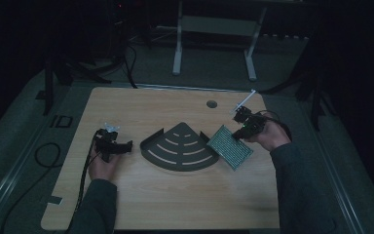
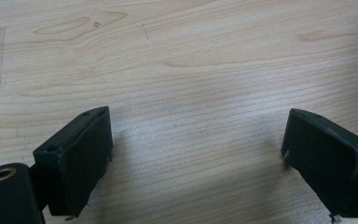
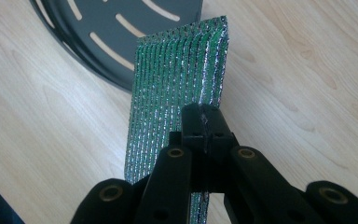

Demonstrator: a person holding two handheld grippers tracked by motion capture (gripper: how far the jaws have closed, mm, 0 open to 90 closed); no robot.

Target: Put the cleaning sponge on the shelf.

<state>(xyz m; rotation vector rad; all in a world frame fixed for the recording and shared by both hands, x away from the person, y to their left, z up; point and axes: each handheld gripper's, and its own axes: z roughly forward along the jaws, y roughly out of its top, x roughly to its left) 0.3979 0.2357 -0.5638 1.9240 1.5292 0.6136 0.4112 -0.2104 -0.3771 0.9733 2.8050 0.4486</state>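
Pale wooden table [image 1: 175, 204] sitting under dim light; round grommet hole [image 1: 212, 104] showing near far edge; white desk frame [image 1: 214, 29] standing beyond on grey carpet.

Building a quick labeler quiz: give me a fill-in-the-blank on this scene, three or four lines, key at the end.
1. The right gripper is shut on the glittery ____ scouring pad.
2. The left gripper has its jaws ____ over bare wood.
3. The dark slotted fan-shaped tray lies ____ the two grippers.
4. The tabletop is light ____.

Missing words: green; open; between; wood
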